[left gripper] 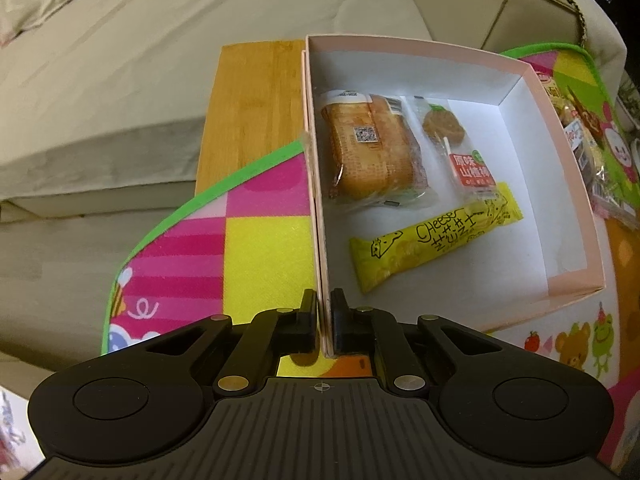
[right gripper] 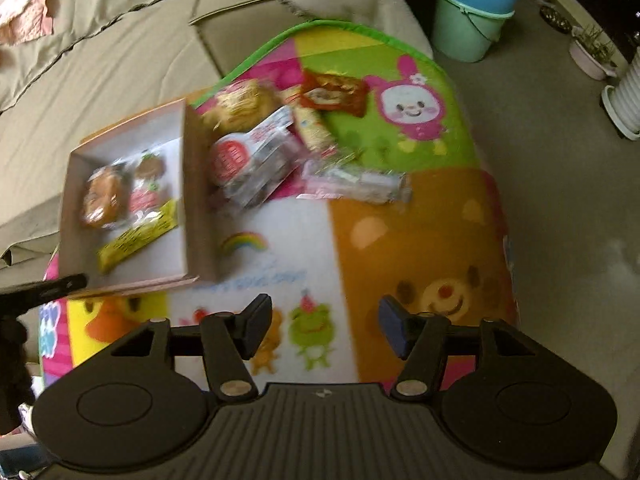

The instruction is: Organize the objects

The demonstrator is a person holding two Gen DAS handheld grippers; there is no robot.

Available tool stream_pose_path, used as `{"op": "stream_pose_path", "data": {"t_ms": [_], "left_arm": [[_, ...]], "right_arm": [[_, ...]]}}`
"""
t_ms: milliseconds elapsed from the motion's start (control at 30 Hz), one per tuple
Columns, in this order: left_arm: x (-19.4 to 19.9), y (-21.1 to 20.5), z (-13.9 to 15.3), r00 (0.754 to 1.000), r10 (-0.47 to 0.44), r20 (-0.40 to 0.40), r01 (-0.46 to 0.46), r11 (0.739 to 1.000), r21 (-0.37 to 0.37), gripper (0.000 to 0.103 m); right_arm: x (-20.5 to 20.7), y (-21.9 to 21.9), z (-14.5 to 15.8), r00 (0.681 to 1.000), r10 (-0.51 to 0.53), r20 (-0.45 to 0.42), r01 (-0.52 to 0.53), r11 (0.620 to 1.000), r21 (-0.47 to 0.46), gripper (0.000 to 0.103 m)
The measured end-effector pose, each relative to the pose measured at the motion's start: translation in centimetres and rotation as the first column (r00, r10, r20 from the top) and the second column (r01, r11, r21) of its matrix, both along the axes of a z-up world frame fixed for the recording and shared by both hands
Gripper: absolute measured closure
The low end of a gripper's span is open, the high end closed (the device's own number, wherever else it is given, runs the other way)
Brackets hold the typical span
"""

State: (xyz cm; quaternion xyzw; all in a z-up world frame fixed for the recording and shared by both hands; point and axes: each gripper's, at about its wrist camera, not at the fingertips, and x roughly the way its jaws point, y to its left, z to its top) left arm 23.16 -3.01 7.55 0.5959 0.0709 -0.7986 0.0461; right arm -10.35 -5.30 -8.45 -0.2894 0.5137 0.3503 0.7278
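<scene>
A pink cardboard box (left gripper: pixel 516 64) (right gripper: pixel 200 184) stands on a colourful cartoon mat (left gripper: pixel 264 256) (right gripper: pixel 412 232). Inside lie a wrapped bread (left gripper: pixel 372 148) (right gripper: pixel 102 200), a red-labelled hawthorn snack (left gripper: pixel 460 148) (right gripper: pixel 146 188) and a yellow cheese bar (left gripper: pixel 436 236) (right gripper: pixel 138 238). My left gripper (left gripper: pixel 325 320) is shut on the box's near left wall, one finger on each side. Its black tip (right gripper: pixel 60 284) shows at the box corner in the right wrist view. My right gripper (right gripper: pixel 324 326) hangs open above the mat, nothing between its fingers. Several wrapped snacks (right gripper: pixel 256 164) lie right of the box.
A wooden board (left gripper: pixel 248 112) lies under the mat on a beige sofa (left gripper: pixel 120 80) (right gripper: pixel 120 52). Blue and green buckets (right gripper: pixel 472 12) and white plant pots (right gripper: pixel 624 96) stand on the floor at the far right. More snack packets (left gripper: pixel 580 136) lie beyond the box's right wall.
</scene>
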Motion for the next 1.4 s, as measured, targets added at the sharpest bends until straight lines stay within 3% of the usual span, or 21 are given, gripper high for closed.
{"op": "stream_pose_path", "data": {"t_ms": [200,300,500,667,833,967,1100,1200,1300,1400], "left_arm": [[0.3,0.5,0.2,1.0,-0.016,-0.009,0.016,0.999,-0.037,0.095],[0.2,0.5,0.3,1.0,0.001,-0.009,-0.002,0.999,-0.032,0.095],[0.3,0.5,0.2,1.0,0.018,-0.004,-0.018,0.999,-0.026,0.095],[0.3,0.7,0.3,1.0,0.016,-0.004,-0.017,0.999,-0.037,0.095],[0.1,0.6,0.2,1.0,0.031,0.007,-0.03,0.999,-0.037,0.094],[0.0,0.7,0.2,0.999,0.029,0.017,-0.029,0.999,-0.036,0.094],[-0.1,0.7,0.1,0.999,0.028,0.024,-0.027,0.999,-0.032,0.094],[0.0,0.6,0.1,0.999,0.037,0.02,-0.036,0.999,-0.027,0.094],[0.2,0.5,0.1,0.999,0.04,0.017,-0.04,0.999,-0.022,0.094],[0.3,0.6,0.1,0.999,0.035,0.019,-0.034,0.999,-0.019,0.094]], "right_arm": [[5.2,3.7,-2.5,0.999,0.001,-0.047,0.002,0.998,0.06,0.037],[6.7,8.4,-3.8,0.996,0.076,-0.048,-0.071,0.993,0.092,0.036],[9.3,19.4,-6.3,0.995,0.095,0.004,-0.094,0.982,0.161,0.032],[10.3,23.6,-9.7,0.996,0.086,0.036,-0.09,0.991,0.097,0.038],[10.2,20.0,-9.6,0.994,0.078,-0.081,-0.069,0.991,0.111,0.041],[7.4,14.7,-9.8,0.982,0.133,-0.134,-0.121,0.988,0.097,0.041],[2.5,9.1,-9.1,0.972,0.211,-0.101,-0.202,0.975,0.087,0.041],[0.9,5.5,-6.1,0.968,0.243,-0.062,-0.231,0.96,0.157,0.04],[3.0,3.7,-4.1,0.994,0.101,0.032,-0.105,0.98,0.169,0.037],[7.6,2.9,-4.3,0.993,-0.052,0.103,0.036,0.988,0.151,0.037]]}}
